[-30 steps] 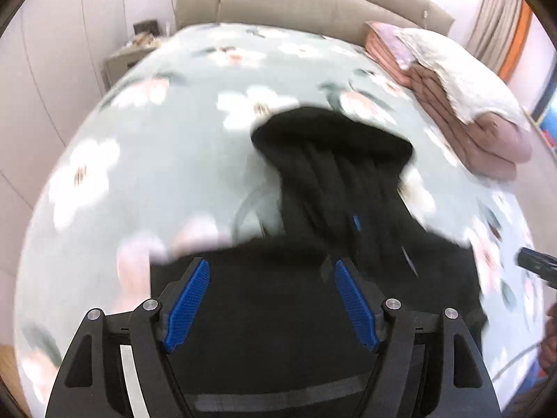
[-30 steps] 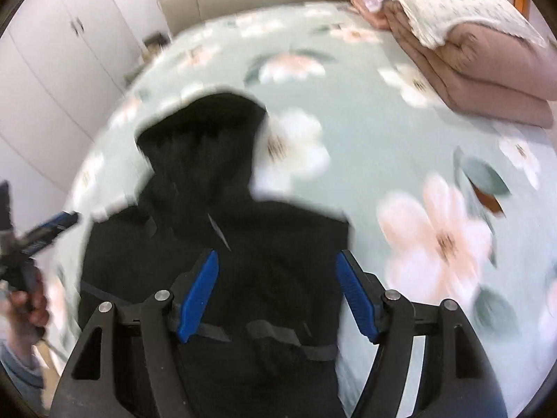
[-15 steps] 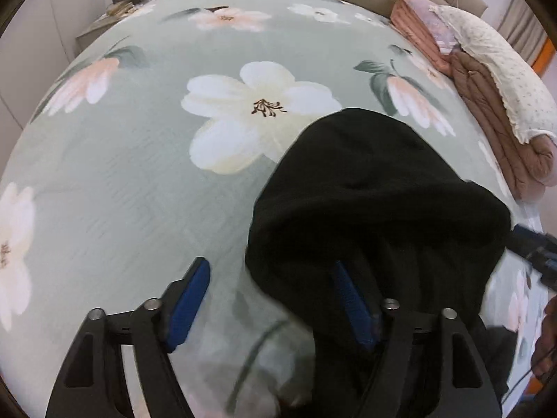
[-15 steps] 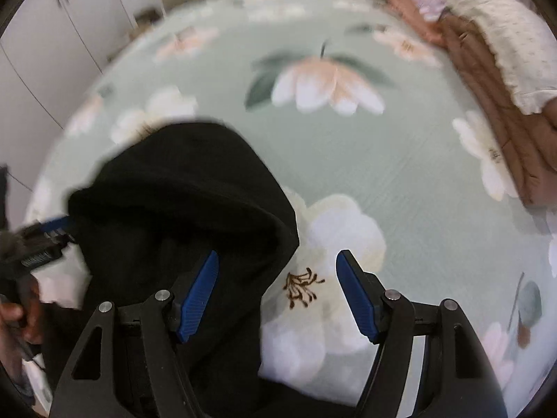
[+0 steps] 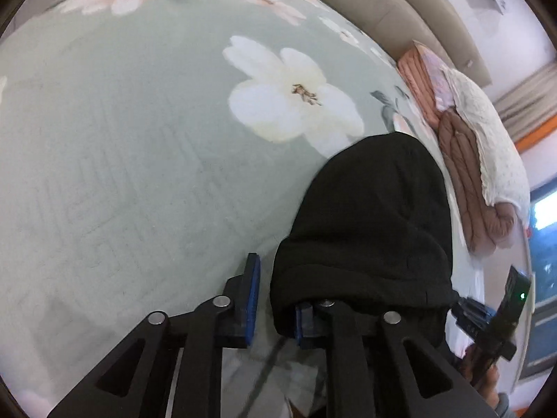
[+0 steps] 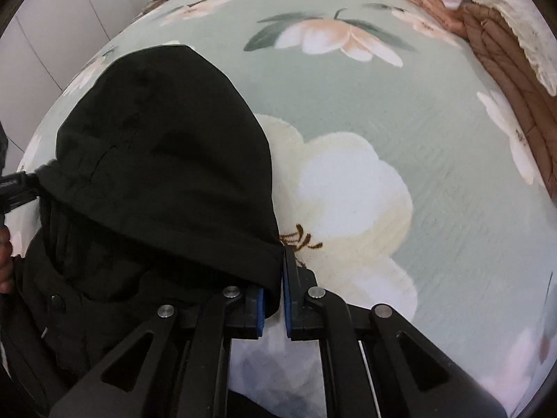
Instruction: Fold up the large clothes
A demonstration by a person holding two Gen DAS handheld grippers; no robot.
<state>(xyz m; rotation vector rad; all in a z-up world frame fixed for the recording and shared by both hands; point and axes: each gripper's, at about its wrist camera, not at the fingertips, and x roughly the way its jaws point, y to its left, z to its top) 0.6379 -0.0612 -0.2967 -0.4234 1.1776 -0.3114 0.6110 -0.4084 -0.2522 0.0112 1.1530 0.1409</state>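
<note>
A black hooded garment (image 5: 376,216) lies on the floral bed sheet (image 5: 139,174), its hood spread flat towards the headboard. My left gripper (image 5: 276,299) is at the hood's left corner. Its jaws are closing with the hood's rim between them; the left pad (image 5: 252,292) still stands a little clear of the cloth, and the right pad is half hidden under it. In the right wrist view my right gripper (image 6: 273,299) is shut on the right corner of the hood (image 6: 163,160). Each gripper shows at the edge of the other's view.
A folded pink-brown quilt (image 5: 463,174) with a white pillow (image 5: 494,146) on it lies along the bed's right side. A beige headboard (image 5: 383,10) stands behind. White wardrobe doors (image 6: 52,17) and a nightstand are to the left. A hand (image 6: 5,261) shows at the left edge.
Both grippers came down and forward from above the garment's body to the hood's rim. Their jaws narrowed from wide open, and the right one closed on the hood's corner.
</note>
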